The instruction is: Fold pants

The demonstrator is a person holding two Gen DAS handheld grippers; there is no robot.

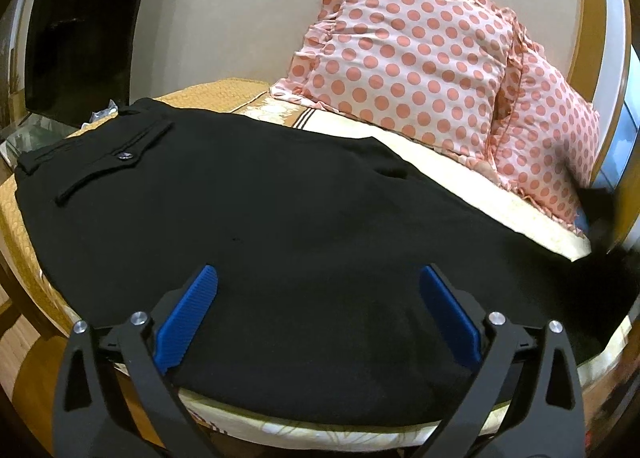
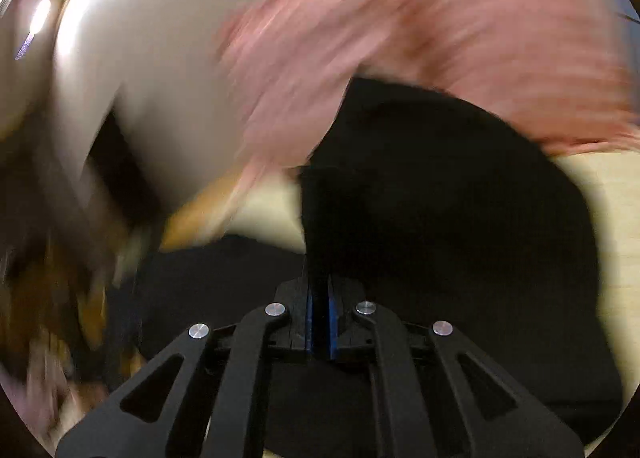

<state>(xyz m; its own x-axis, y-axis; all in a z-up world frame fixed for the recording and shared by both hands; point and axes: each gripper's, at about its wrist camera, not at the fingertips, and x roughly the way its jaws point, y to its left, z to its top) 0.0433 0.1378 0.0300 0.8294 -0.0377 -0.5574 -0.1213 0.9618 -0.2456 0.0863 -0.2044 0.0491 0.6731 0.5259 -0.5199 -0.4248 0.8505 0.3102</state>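
Black pants lie flat across the bed, waistband and buttoned back pocket at the far left. My left gripper is open, its blue pads spread just above the pants' near edge, holding nothing. In the blurred right wrist view, my right gripper is shut on a fold of the black pants, which rises from between the pads and drapes to the right.
Two pink polka-dot pillows stand at the back right of the bed; they show as a pink blur in the right wrist view. The cream bedsheet and an orange quilted cover lie under the pants. A dark screen stands at the far left.
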